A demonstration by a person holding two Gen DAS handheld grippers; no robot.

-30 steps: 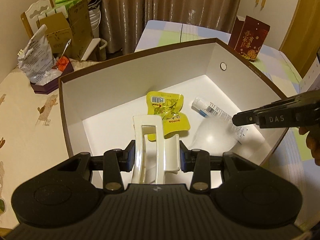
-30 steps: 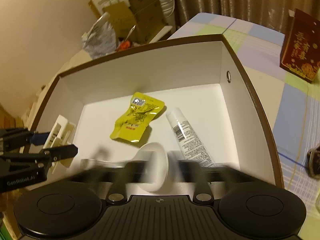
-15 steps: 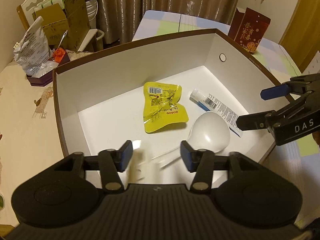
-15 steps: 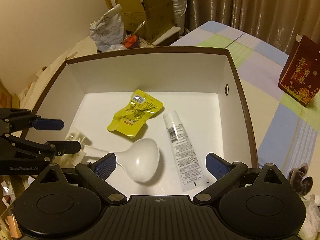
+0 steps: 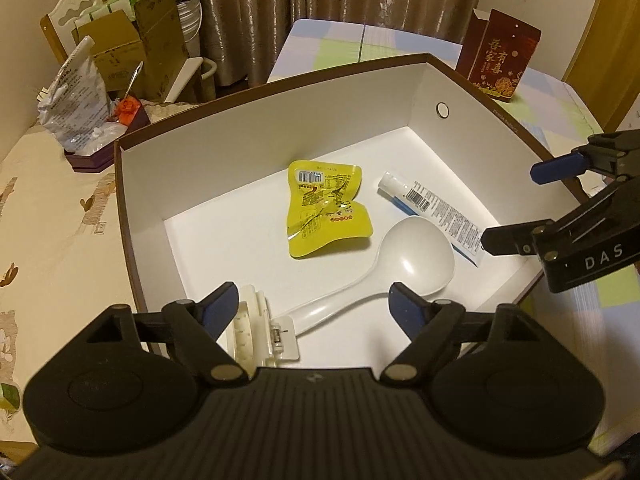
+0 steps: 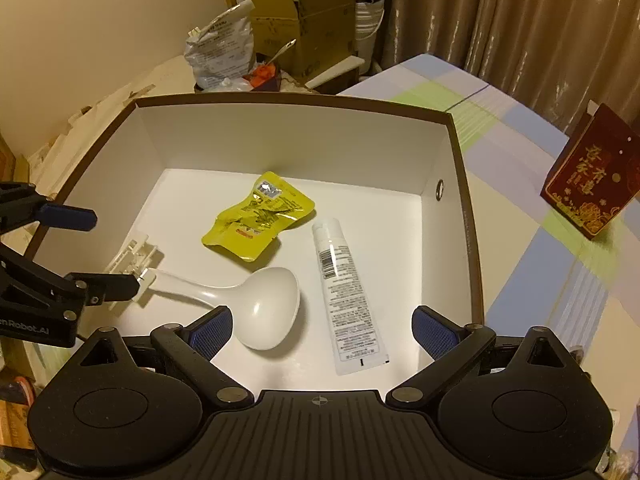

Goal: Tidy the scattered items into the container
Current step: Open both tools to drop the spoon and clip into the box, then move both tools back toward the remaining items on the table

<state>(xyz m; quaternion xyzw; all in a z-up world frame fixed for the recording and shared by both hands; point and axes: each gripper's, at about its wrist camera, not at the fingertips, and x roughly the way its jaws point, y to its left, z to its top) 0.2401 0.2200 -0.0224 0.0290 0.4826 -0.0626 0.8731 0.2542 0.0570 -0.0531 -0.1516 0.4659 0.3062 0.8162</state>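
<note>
Both pairs of jaws stand apart with nothing pinched between them. On the left gripper [image 5: 312, 302] they have just been opening, and the white hair clip [image 5: 256, 330] lies free on the box floor below them, at the near left corner; the right gripper [image 6: 322, 326] hangs wide over the near edge of the box [image 6: 464, 216], its blue pads [image 6: 434, 330] clear of everything.

That box is a white-lined carton with a brown rim and a small round hole in its right wall. Inside it lie four things: the clip, a white rice spoon [image 6: 260, 304] whose handle end touches the clip, a crumpled yellow packet [image 5: 326, 214] toward the middle, and a white tube [image 6: 348, 296] lying lengthwise beside the right wall, close to the spoon's bowl.

Under the box is a surface covered in two cloths, a cream one with small brown motifs [image 5: 52, 224] on the left and a pastel checked one [image 6: 532, 264] on the right. A red and gold gift bag [image 5: 498, 62] stands on the checked cloth past the box's far right corner. Beyond the far left corner sit a crinkled plastic bag [image 5: 74, 96], a dark tray, brown cardboard boxes [image 6: 308, 20] and a white chair back, with brown curtains [image 5: 320, 4] along the rear wall
</note>
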